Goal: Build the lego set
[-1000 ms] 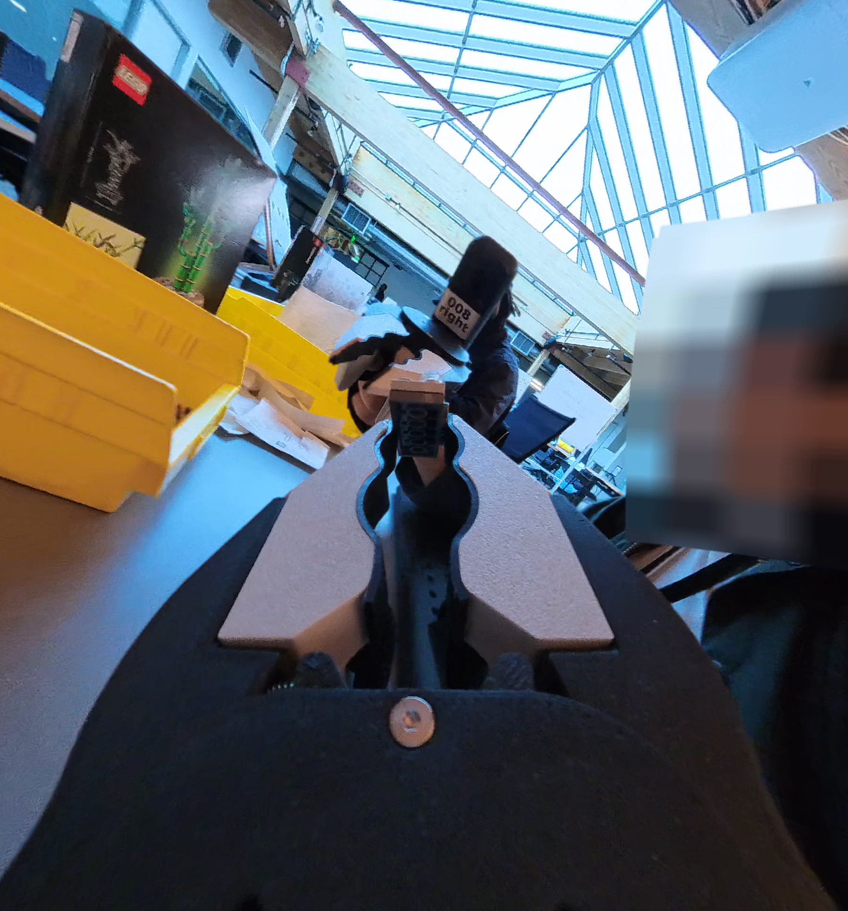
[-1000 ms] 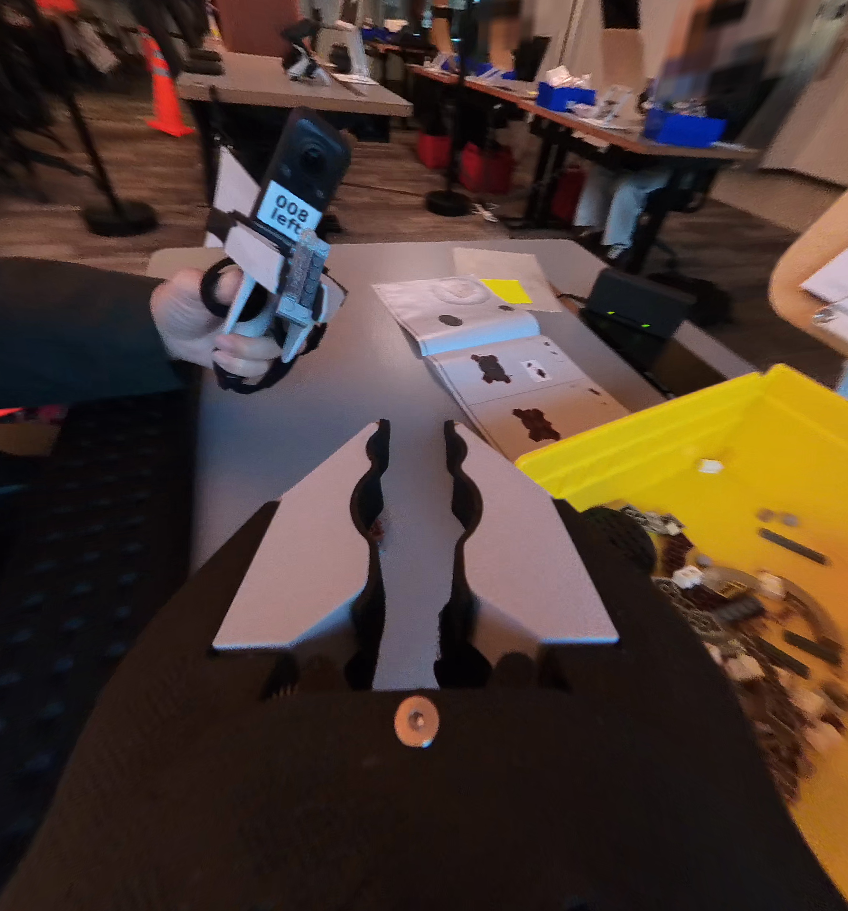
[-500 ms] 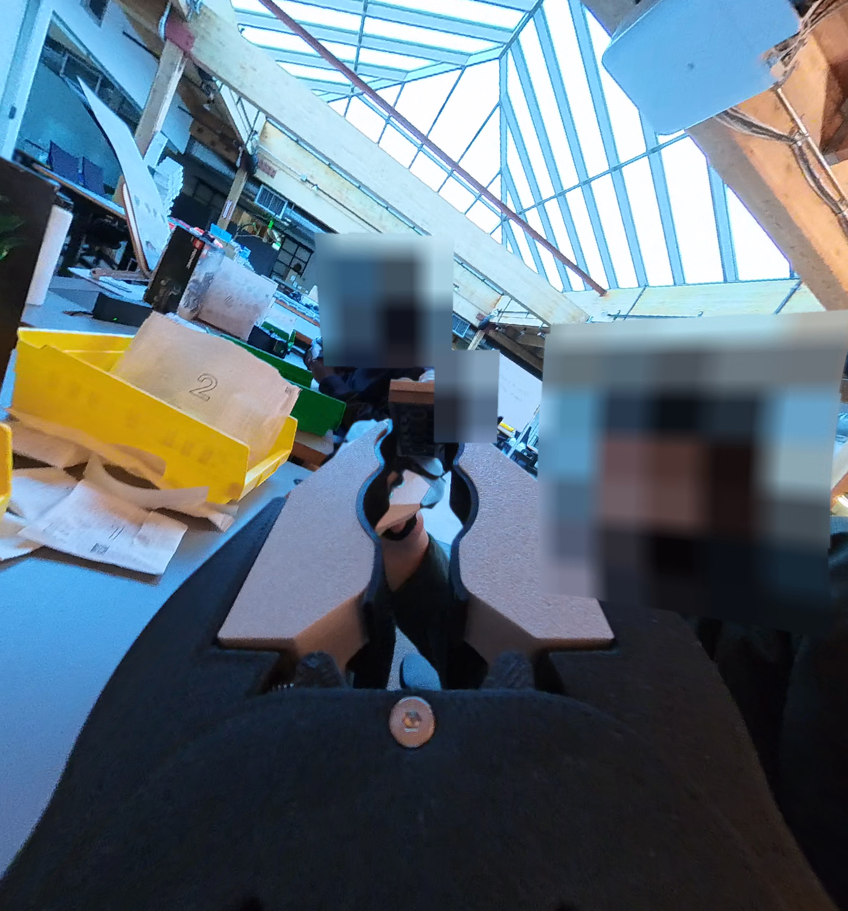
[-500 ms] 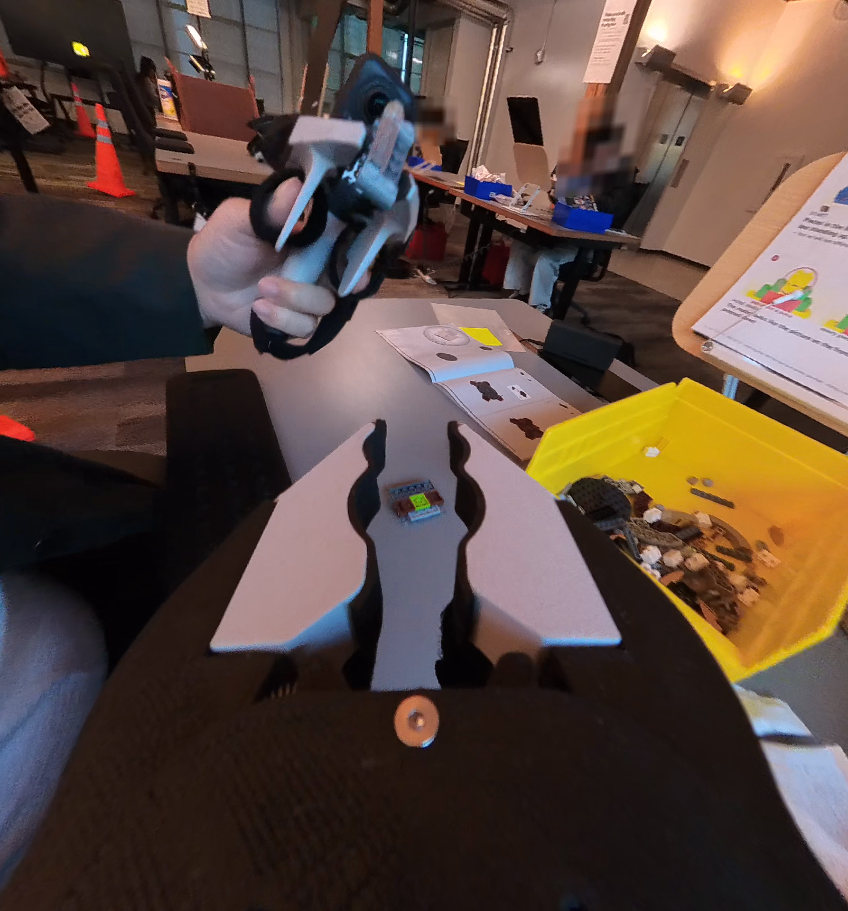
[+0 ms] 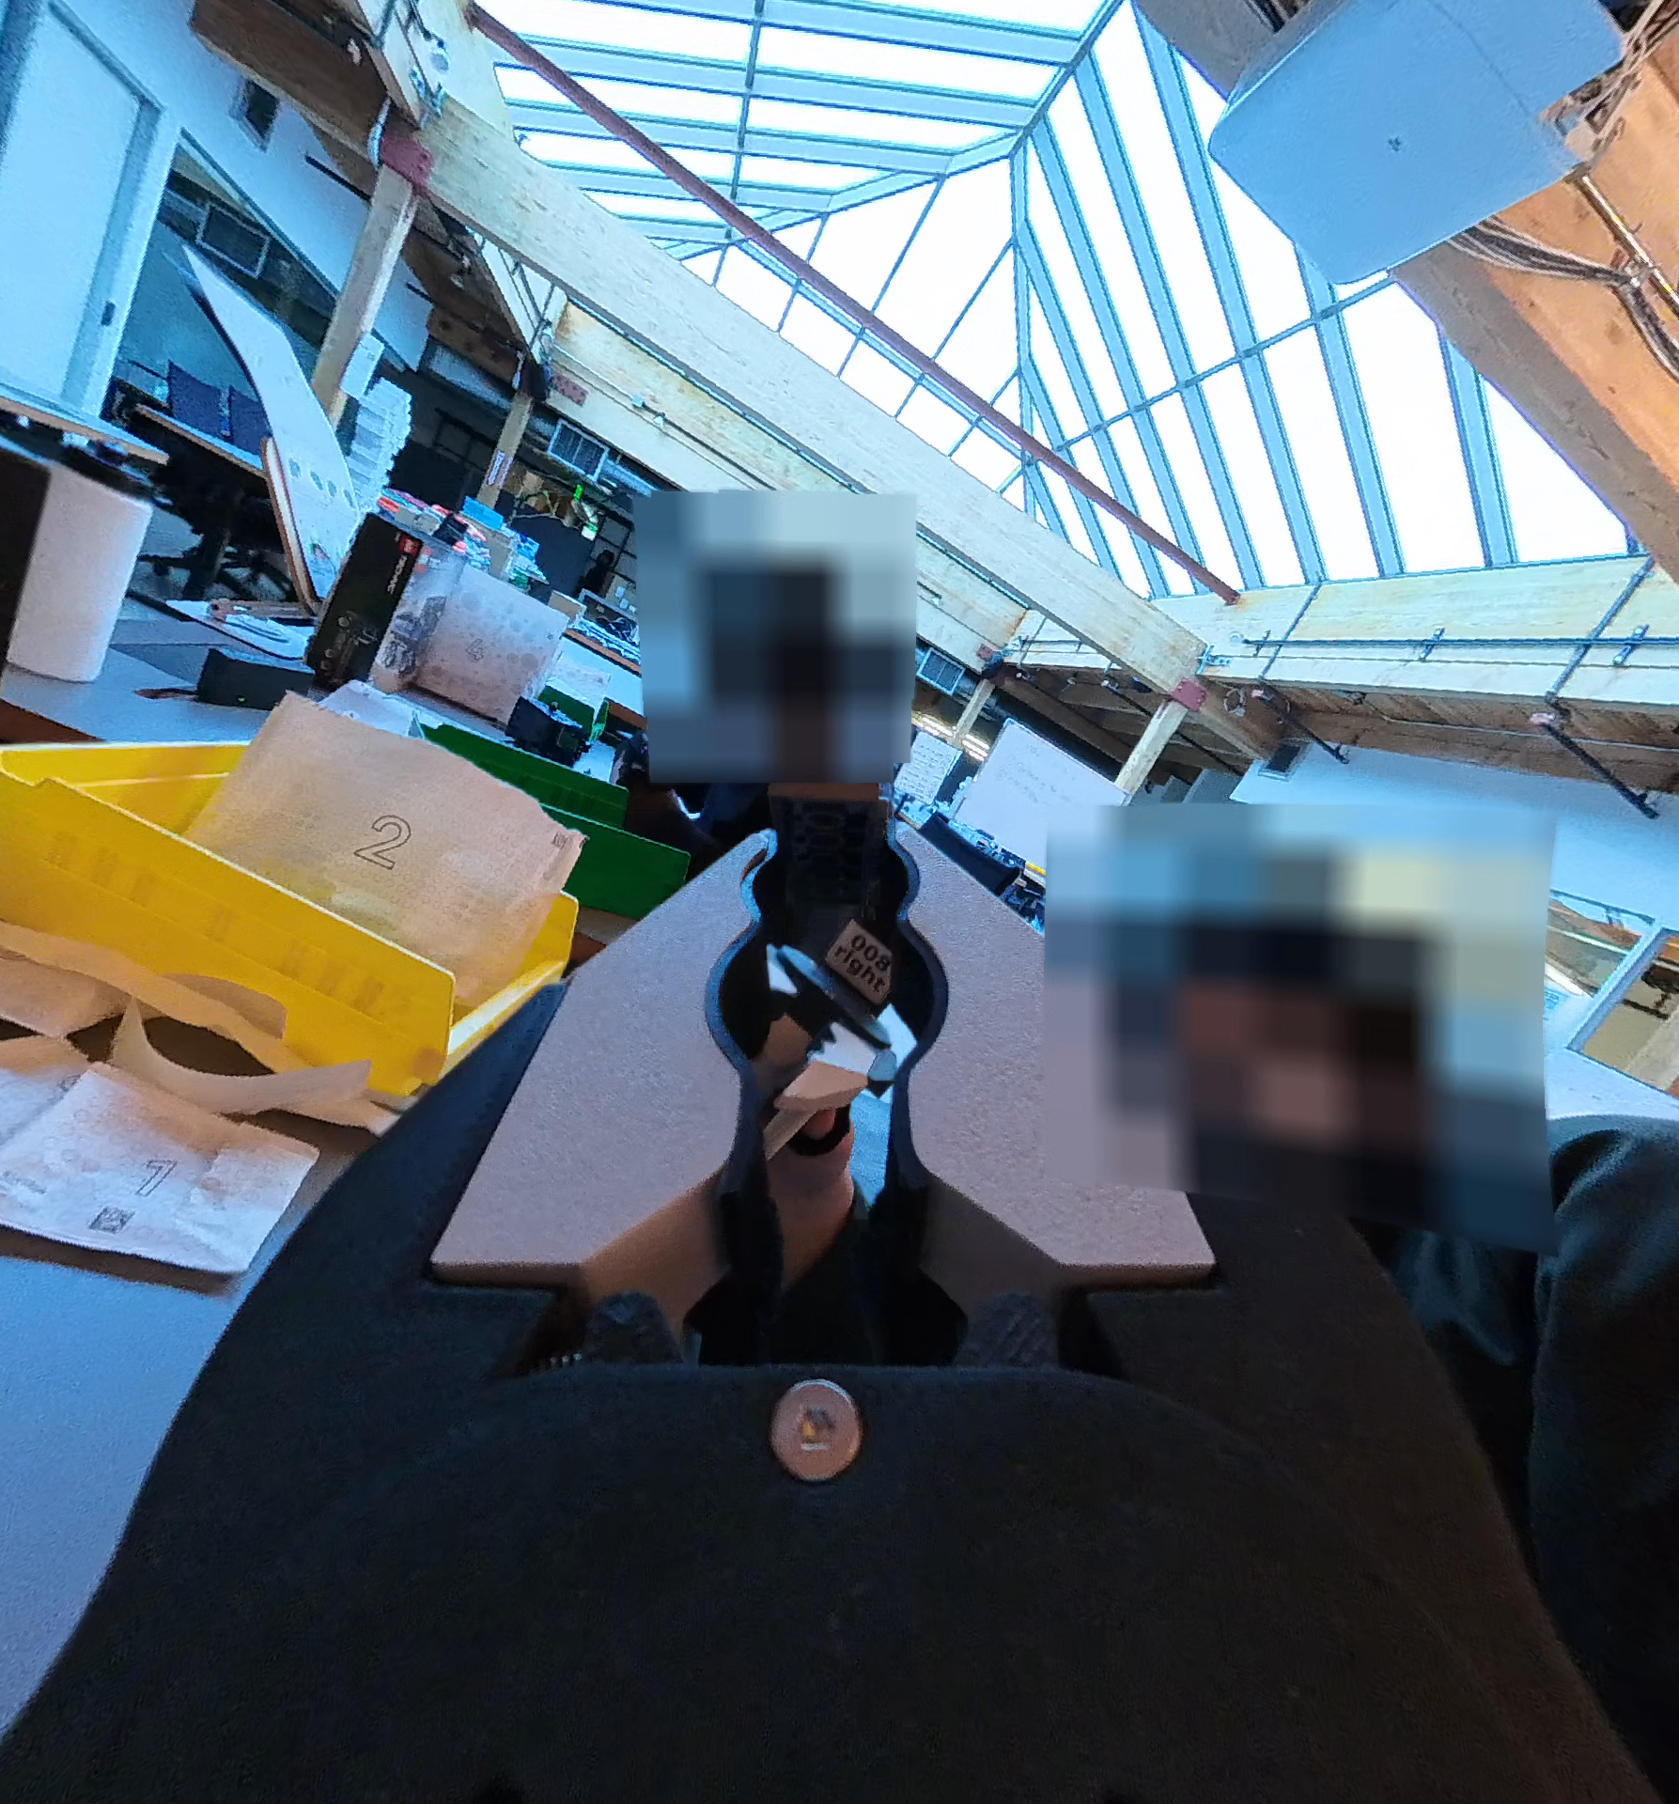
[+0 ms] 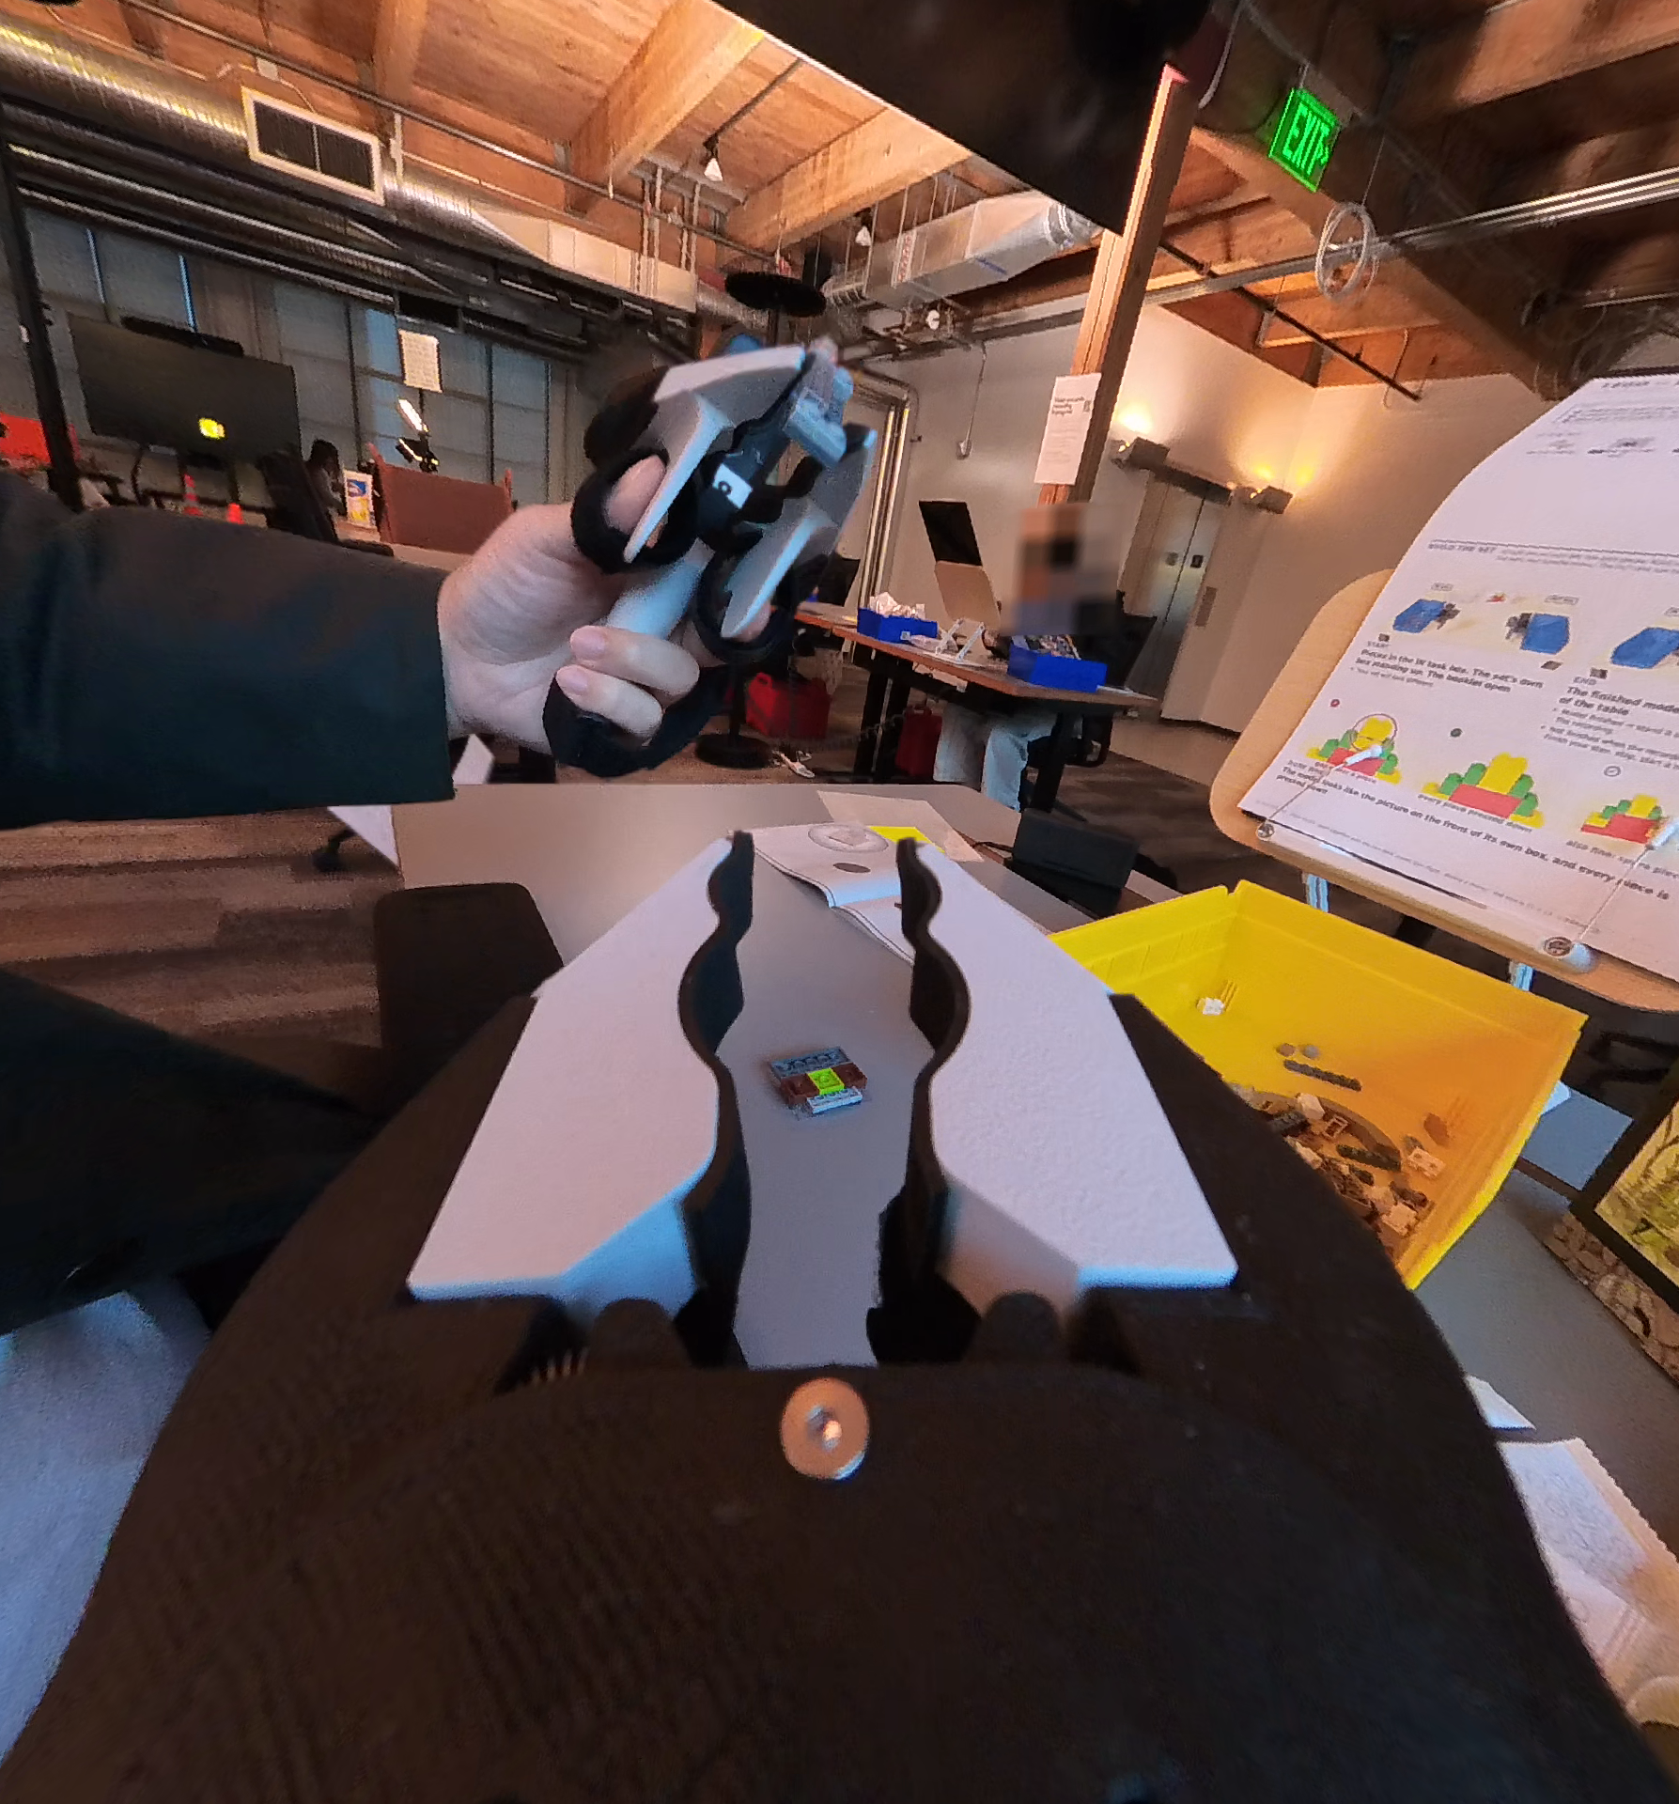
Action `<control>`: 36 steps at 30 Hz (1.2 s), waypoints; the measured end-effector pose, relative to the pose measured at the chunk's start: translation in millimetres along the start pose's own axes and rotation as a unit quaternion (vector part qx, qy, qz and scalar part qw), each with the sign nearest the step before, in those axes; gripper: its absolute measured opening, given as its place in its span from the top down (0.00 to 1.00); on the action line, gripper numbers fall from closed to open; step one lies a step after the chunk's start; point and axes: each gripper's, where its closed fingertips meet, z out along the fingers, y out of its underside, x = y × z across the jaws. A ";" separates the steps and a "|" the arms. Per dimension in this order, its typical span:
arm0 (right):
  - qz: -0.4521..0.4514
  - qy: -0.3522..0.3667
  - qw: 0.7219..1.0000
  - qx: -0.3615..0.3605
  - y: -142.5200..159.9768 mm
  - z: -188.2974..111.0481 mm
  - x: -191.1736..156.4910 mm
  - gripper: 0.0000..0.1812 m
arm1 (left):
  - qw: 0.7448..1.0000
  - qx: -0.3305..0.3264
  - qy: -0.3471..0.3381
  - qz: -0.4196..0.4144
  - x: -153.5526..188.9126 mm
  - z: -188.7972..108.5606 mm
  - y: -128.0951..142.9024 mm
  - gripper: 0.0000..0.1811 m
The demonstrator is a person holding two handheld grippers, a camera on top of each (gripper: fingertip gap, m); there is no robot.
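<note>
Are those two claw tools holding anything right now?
The left gripper pinches a small dark lego piece by its sides at the fingertips. The right gripper is open and empty.

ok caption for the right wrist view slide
Open right tool over a small lego piece on the grey table, yellow bin beside.

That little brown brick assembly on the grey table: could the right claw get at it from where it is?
Probably yes. The right claw is open, the brick assembly lies framed between its fingers on the bare table, and nothing covers it.

small brick assembly, flat on table
</note>
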 end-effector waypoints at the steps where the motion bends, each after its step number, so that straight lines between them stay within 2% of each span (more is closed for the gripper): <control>1: 0.001 -0.001 1.000 0.004 -1.0 -1.7 -0.3 0.85 | 1.000 0.001 0.002 0.001 3.1 3.9 -1.0 0.91; 10: -0.020 -0.014 0.999 0.021 -12.8 -13.9 -5.5 0.88 | 1.000 -0.015 0.006 0.009 16.8 34.9 8.8 0.91; 25: -0.001 -0.022 0.999 0.048 -17.4 -25.0 4.0 0.91 | 1.000 -0.005 -0.008 0.013 20.8 39.6 8.9 0.91; 36: 0.005 -0.028 0.999 0.028 -7.0 -18.4 3.9 0.91 | 1.000 -0.004 -0.012 0.008 17.8 38.6 12.4 0.91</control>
